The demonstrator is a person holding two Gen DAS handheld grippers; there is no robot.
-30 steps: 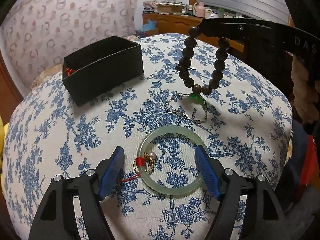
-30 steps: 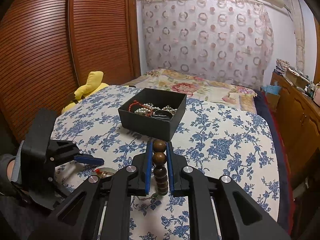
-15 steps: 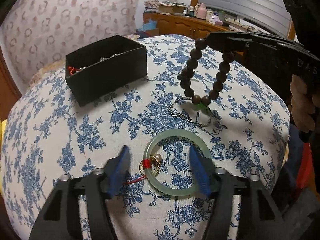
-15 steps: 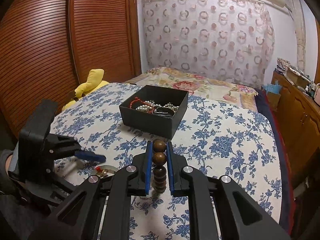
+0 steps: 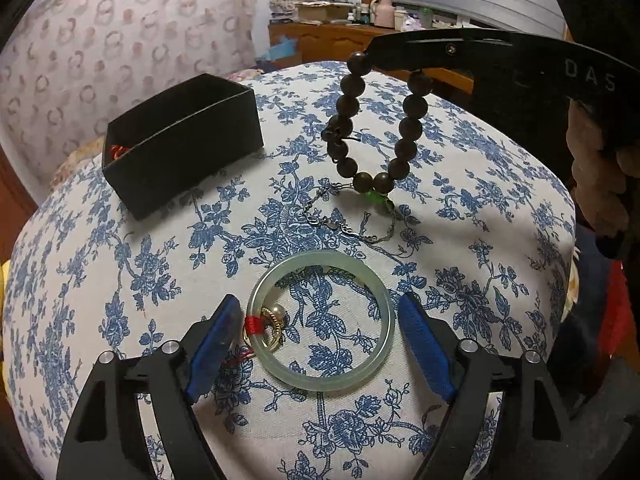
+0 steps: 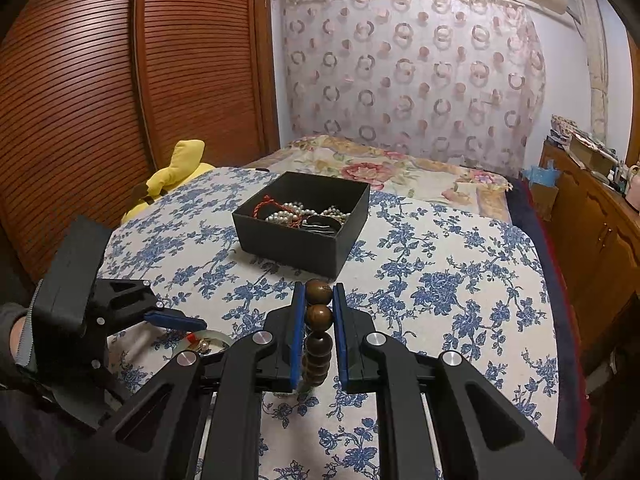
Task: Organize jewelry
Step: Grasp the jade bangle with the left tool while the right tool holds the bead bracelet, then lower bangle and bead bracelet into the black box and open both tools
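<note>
Dark wooden bead bracelet [image 5: 374, 128] hangs from my right gripper [image 6: 319, 300], blue pads clamped on the top beads, rest of the loop dangling free above the blue floral cloth [image 5: 480, 184]; in the right wrist view the beads [image 6: 318, 332] run down between the closed fingers. Lowest beads hang just over a thin dark metal chain [image 5: 344, 224] with a small green piece [image 5: 376, 197] lying on the cloth; can't tell if the beads touch it. My left gripper [image 5: 318, 344] is spread wide, holding nothing, its blue fingers [image 5: 214, 348] straddling a pale green jade bangle [image 5: 320, 320] that lies flat on the cloth. Left finger sits just beside the bangle's left rim, near a red thread wrap [image 5: 253, 325] on it; right finger is just beside the right rim, no clear contact either side. Small gold rings with a pearl [image 5: 276, 322] lie across the bangle's left edge, partly inside the loop. A red cord tail [image 5: 240, 356] trails from the wrap toward my left finger. Black open box [image 6: 304, 224] sits further out on the cloth, well apart from both grippers, ahead of the right one and up-left of the left one; inside are white pearl strands [image 6: 294, 212], a red cord [image 6: 262, 204] and a dark band [image 6: 322, 224]. From the right wrist view my left gripper [image 6: 176, 322] shows at lower left, low over the bangle [image 6: 208, 338]. Yellow plush [image 6: 176, 168] at the far left edge of the bed.
</note>
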